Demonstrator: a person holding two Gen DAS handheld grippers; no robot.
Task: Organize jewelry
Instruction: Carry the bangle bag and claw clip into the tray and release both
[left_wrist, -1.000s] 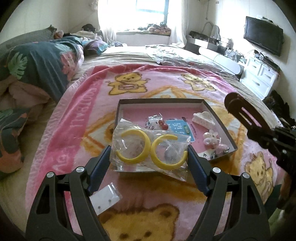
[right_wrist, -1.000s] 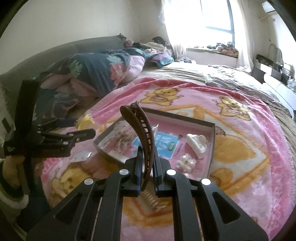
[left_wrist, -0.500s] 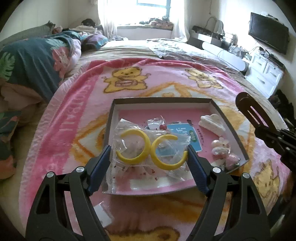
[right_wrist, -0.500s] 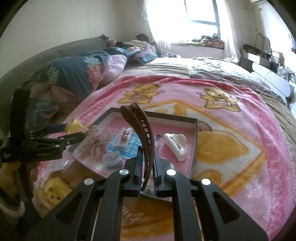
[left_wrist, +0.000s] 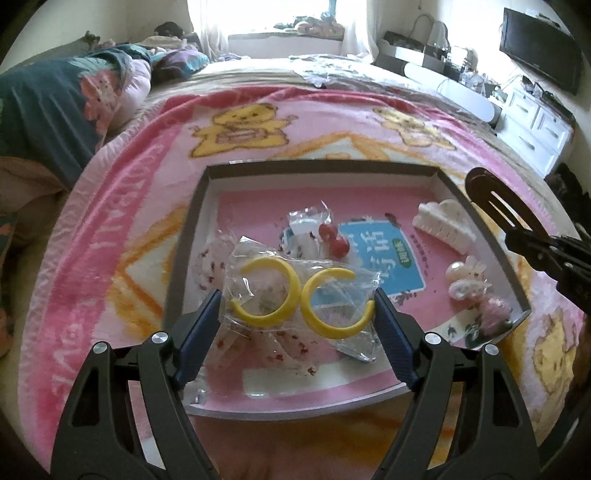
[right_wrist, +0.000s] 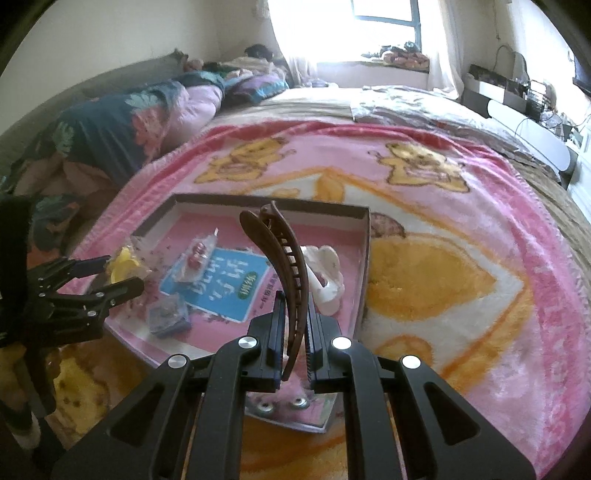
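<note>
- The left tool (left_wrist: 298, 309), clamped on a clear plastic bag of two yellow hoop earrings (left_wrist: 295, 295), hangs over the shallow grey-rimmed pink tray's (left_wrist: 317, 168) near-left part.
- The right tool (right_wrist: 294, 325), shut on an upright long brown plastic hair clip (right_wrist: 284, 266), hangs over the tray's near-right corner.

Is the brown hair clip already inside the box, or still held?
Still held: the right gripper pinches the brown hair clip upright above the box.
</note>
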